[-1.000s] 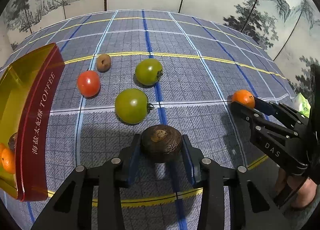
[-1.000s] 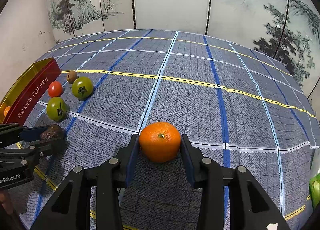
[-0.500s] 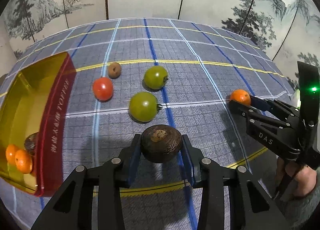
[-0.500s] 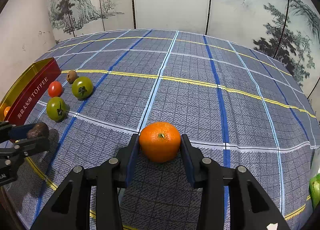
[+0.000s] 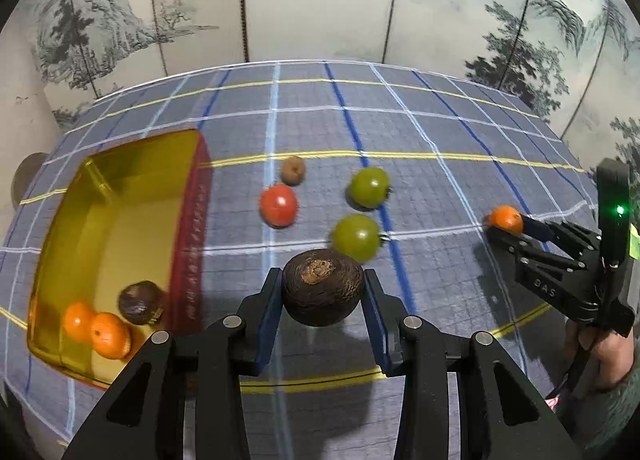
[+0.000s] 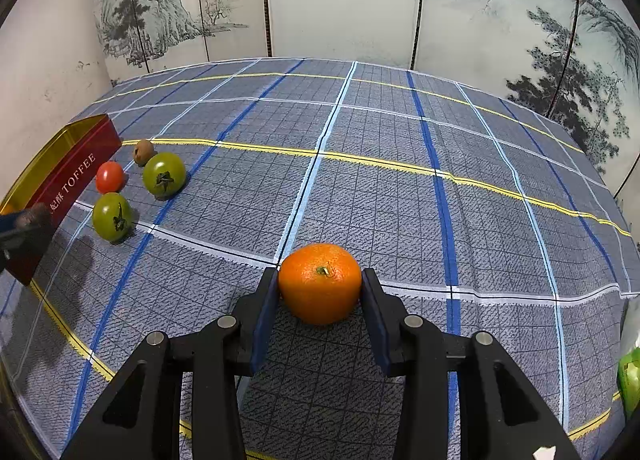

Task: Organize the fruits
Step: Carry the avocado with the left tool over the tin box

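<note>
Farthest left sits the toffee tin (image 5: 192, 228), open, its red wall facing the loose fruit, with two small oranges (image 5: 98, 330) and a dark wrinkled fruit (image 5: 138, 302) already lying in its near end. My left gripper (image 5: 322, 292) is clamped on another dark brown fruit (image 5: 322, 290), both pads pressing its sides, and it hangs clear of the cloth, just right of the tin's near wall; so the tin lies to my left and slightly ahead, and this hand is by far the nearer one to it. I judge the coming move to be a short carry leftward over that wall. The fruit is roundish, so no long axis matters. Further right on the checked tablecloth (image 6: 360, 188) rest a red tomato (image 5: 279, 205), a small brown fruit (image 5: 293, 170) and two green tomatoes (image 5: 357, 237). Rightmost, my right gripper (image 6: 320, 286) is closed on an orange (image 6: 320, 283) low at the cloth, well apart from the tin.
</note>
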{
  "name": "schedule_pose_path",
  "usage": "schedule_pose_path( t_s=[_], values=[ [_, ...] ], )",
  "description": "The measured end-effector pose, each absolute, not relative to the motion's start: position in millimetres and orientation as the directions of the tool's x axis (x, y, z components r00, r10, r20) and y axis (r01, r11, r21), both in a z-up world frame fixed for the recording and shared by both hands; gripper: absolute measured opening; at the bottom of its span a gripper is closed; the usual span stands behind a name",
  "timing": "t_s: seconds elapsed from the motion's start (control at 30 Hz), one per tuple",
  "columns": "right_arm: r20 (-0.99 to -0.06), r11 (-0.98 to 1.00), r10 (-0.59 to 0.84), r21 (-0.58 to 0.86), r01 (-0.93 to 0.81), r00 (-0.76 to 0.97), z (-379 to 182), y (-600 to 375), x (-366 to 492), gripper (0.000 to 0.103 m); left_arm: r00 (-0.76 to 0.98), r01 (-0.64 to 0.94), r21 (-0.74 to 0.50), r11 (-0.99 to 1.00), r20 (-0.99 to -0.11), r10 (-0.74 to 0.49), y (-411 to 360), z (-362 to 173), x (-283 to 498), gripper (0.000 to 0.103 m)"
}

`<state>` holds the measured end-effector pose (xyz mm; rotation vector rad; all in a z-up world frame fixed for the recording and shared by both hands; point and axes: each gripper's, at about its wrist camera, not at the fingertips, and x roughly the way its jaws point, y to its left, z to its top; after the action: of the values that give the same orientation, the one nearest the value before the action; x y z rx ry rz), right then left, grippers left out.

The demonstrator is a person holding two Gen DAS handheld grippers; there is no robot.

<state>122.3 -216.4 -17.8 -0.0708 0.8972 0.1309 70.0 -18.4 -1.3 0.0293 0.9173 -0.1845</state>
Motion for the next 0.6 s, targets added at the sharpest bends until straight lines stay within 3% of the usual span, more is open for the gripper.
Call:
schedule_pose_path(
  t_s=[0.6],
  values=[
    [-0.789, 0.991, 0.076, -0.006, -0.132, 0.609, -21, -217, 123, 0.038, 0.651, 0.023, -0.01, 1.0, -0.759, -0.022, 57, 19, 83, 0.04]
  ],
)
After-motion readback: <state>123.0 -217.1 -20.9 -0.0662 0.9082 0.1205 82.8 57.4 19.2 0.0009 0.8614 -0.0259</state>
